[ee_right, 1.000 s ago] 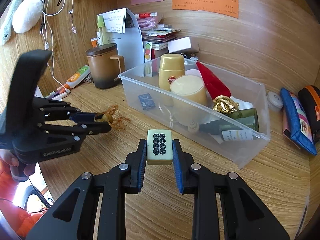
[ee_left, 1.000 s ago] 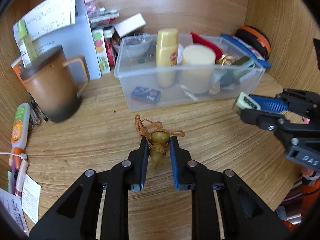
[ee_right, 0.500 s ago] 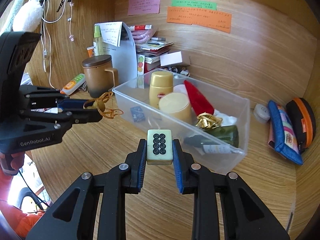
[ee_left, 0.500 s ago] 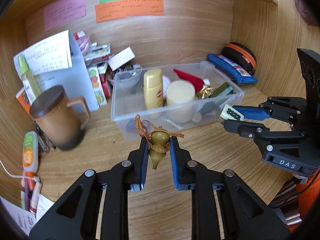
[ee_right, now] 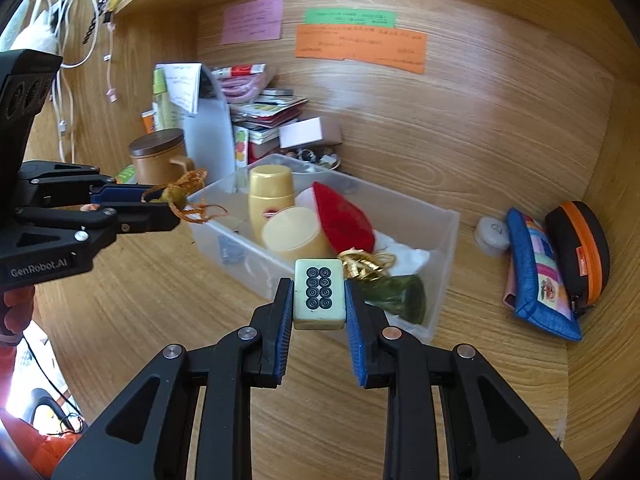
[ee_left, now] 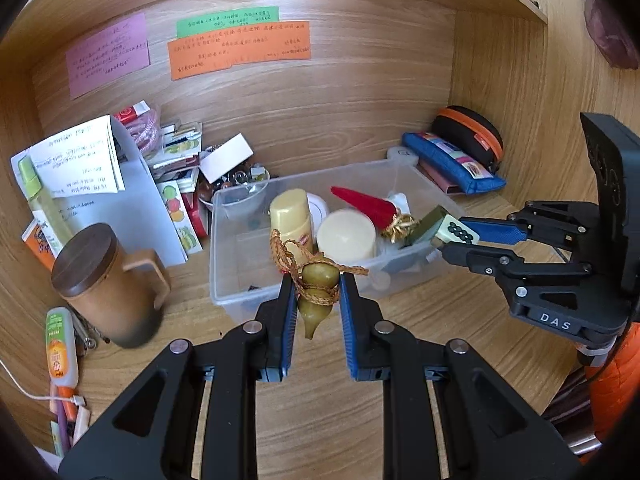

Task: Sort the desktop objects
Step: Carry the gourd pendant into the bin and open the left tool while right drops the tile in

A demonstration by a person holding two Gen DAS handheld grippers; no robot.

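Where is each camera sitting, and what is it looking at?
Left wrist view: it rides on the left hand-held gripper, looking along its fingers at the gourd charm it holds; the right hand-held gripper reaches in from the right.
Right wrist view: it rides on the right hand-held gripper, looking at the mahjong tile it holds; the left hand-held gripper and fingers show on the left.
Both views share the clear plastic bin and brown mug.
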